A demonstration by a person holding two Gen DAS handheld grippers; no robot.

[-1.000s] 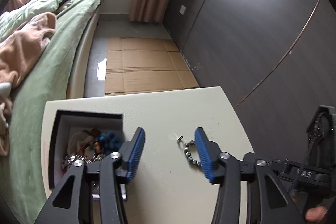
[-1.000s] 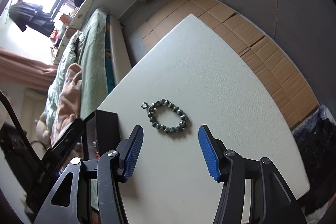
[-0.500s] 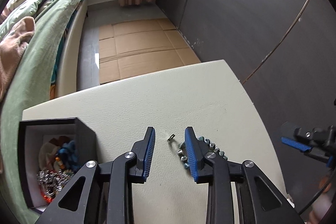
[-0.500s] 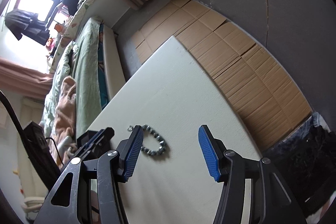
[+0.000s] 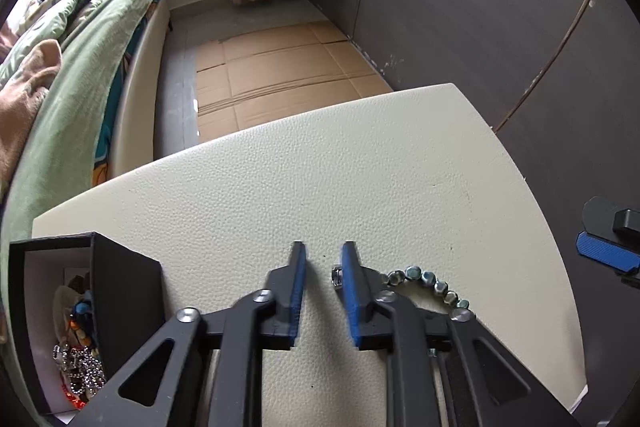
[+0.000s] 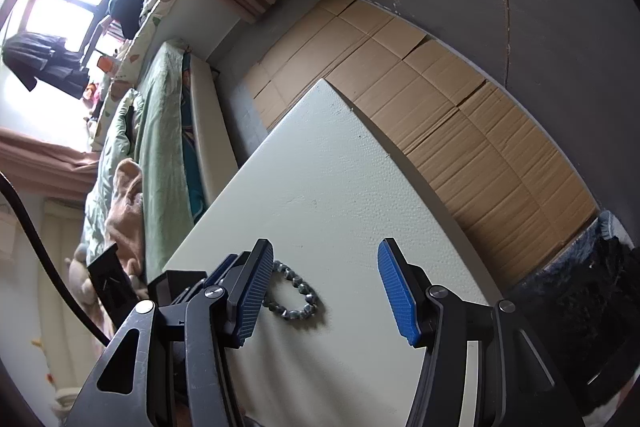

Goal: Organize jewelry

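Left gripper (image 5: 323, 259) jaws just closing, narrow gap, pinching nothing; bracelet (image 5: 424, 279) on table (image 5: 360, 167), clasp touching right jaw's inner face, beads outside it; right gripper (image 6: 326, 279) jaws spread, idle.

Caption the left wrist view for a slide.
Left gripper closing beside a beaded bracelet on the white table, black jewelry box alongside.
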